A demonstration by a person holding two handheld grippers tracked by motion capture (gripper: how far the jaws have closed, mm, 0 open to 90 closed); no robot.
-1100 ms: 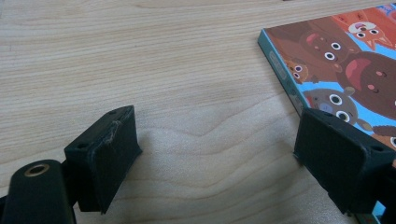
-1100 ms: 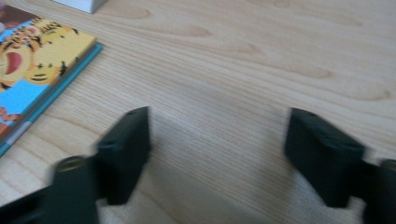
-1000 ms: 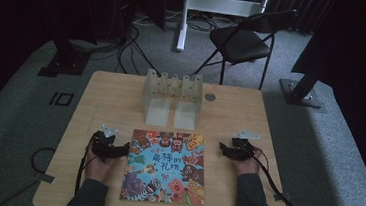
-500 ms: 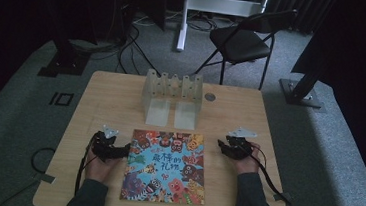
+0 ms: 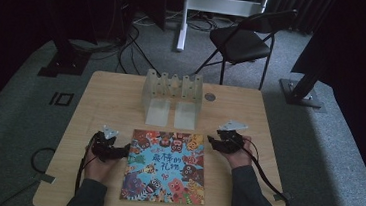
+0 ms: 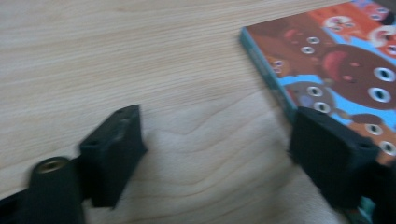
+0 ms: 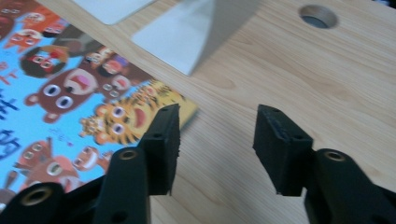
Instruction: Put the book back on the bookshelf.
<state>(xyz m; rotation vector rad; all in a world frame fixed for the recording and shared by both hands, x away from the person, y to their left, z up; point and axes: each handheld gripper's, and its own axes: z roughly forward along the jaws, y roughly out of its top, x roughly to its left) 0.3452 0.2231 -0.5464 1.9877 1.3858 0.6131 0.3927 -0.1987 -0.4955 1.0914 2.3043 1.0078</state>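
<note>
Open jaws above bare table (image 7: 299, 88), picture book (image 7: 70, 93) corner beside left jaw.

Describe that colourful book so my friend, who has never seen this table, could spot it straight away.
Start at the wooden table and look at its near edge, between the person's two hands. There a flat picture book lies closed, in front of the pale slotted rack. Its bright blue cover, crowded with cartoon animal faces, is the one colourful thing on the table.
</note>
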